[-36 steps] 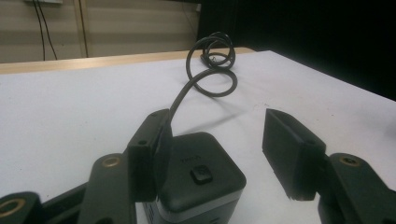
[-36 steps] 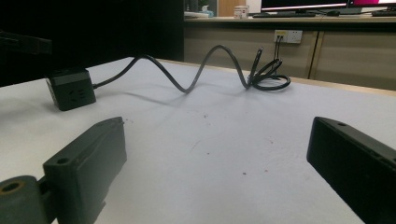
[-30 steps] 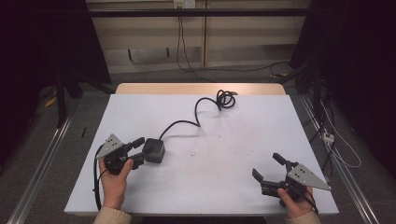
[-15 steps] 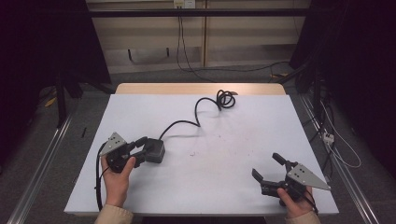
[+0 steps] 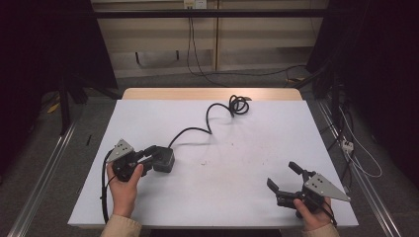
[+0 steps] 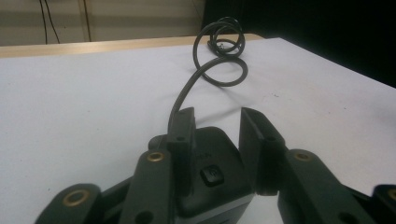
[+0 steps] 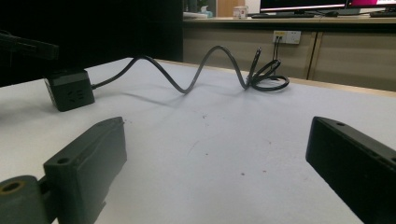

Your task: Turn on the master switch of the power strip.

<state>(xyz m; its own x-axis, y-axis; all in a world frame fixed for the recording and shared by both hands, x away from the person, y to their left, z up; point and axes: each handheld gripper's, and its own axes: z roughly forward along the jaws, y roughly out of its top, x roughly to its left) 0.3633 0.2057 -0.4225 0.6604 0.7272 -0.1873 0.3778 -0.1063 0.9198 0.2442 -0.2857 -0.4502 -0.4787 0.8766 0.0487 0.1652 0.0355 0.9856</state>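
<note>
A white table (image 5: 237,163) fills the middle of the high view, with a dark floor around it and a pale cabinet wall along the top of the frame.

At the lower left of that view, a person's left hand (image 5: 123,185) holds the left gripper (image 5: 147,157), which lies low on the table and points toward the right of the frame. Its jaws sit on either side of a small black box (image 5: 163,160) — a power adapter, by the look of it. In the left gripper view the box (image 6: 212,168) fills the space between the two jaws at the bottom centre; the jaw on the left side of the frame lies against it, and the other stands at its edge, though I cannot tell whether it presses.

A black cable (image 5: 197,129) leaves the box and runs up and to the right, ending in a loose coil (image 5: 238,104) near the far edge of the table, at upper centre.

At the lower right of the high view, the right hand (image 5: 312,213) holds the right gripper (image 5: 282,177) well apart from the box, its jaws spread wide over bare table — the right gripper view shows white tabletop between them.
</note>
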